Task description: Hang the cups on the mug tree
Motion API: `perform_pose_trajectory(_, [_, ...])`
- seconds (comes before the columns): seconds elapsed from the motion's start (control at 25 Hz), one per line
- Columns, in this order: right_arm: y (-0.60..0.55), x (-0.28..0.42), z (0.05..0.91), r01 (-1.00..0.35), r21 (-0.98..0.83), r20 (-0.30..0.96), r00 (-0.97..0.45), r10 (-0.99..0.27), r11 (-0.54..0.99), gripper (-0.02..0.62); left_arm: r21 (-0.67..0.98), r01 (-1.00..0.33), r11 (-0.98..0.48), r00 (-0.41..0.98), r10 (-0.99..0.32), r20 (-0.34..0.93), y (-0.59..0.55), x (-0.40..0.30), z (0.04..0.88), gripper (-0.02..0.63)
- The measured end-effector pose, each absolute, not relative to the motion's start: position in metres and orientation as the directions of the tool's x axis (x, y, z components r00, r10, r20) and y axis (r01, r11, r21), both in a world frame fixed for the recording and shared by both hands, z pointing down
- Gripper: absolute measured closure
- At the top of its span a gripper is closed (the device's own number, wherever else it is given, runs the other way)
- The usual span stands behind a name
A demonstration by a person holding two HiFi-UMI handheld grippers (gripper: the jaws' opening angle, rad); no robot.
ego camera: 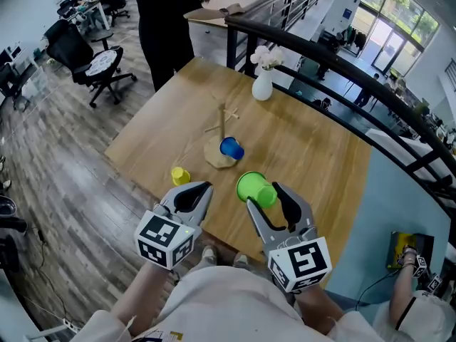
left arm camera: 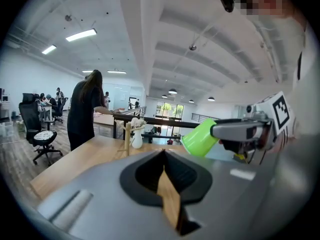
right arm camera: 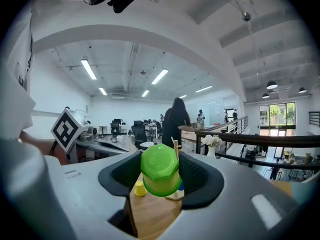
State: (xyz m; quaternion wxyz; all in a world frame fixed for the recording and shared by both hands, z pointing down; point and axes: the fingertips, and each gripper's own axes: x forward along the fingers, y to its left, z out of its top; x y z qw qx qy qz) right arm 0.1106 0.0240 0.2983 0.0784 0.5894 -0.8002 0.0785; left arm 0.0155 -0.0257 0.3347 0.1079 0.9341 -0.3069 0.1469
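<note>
My right gripper (ego camera: 264, 195) is shut on a green cup (ego camera: 255, 188), held in the air above the near edge of the wooden table (ego camera: 313, 162). In the right gripper view the green cup (right arm camera: 160, 176) sits bottom-forward between the jaws of that gripper (right arm camera: 161, 159). The wooden mug tree (ego camera: 222, 137) stands mid-table with a blue cup (ego camera: 231, 148) at its base. A small yellow cup (ego camera: 180, 176) rests on the table, close ahead of my left gripper (ego camera: 203, 187), which is shut and empty. From the left gripper (left arm camera: 163, 152), the green cup (left arm camera: 200, 138) shows to the right.
A white vase with flowers (ego camera: 262, 84) stands at the table's far edge. A black railing (ego camera: 342, 59) runs behind the table, with a drop beyond it. A person in dark clothes (ego camera: 167, 20) stands at the far left corner, near an office chair (ego camera: 96, 63).
</note>
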Motion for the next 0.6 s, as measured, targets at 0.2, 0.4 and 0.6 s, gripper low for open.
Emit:
perform_pose_trajectory(0.2, [0.018, 0.106, 0.291, -0.955, -0.046, 0.197, -0.297, -0.934, 0.294, 0.356, 0.098, -0.613, -0.784, 0.764, -0.556, 0.326, -0.021, 0.009, 0.325, 0.604])
perform_pose_trajectory(0.4, [0.006, 0.105, 0.279, -0.948, -0.098, 0.156, -0.314, -0.936, 0.302, 0.356, 0.091, -0.622, -0.777, 0.758, -0.57, 0.315, -0.024, 0.002, 0.315, 0.604])
perform_pose_trajectory(0.6, [-0.014, 0.109, 0.265, -0.951, -0.087, 0.126, -0.306, -0.944, 0.297, 0.356, 0.073, -0.616, -0.784, 0.763, -0.571, 0.301, -0.035, 0.006, 0.306, 0.604])
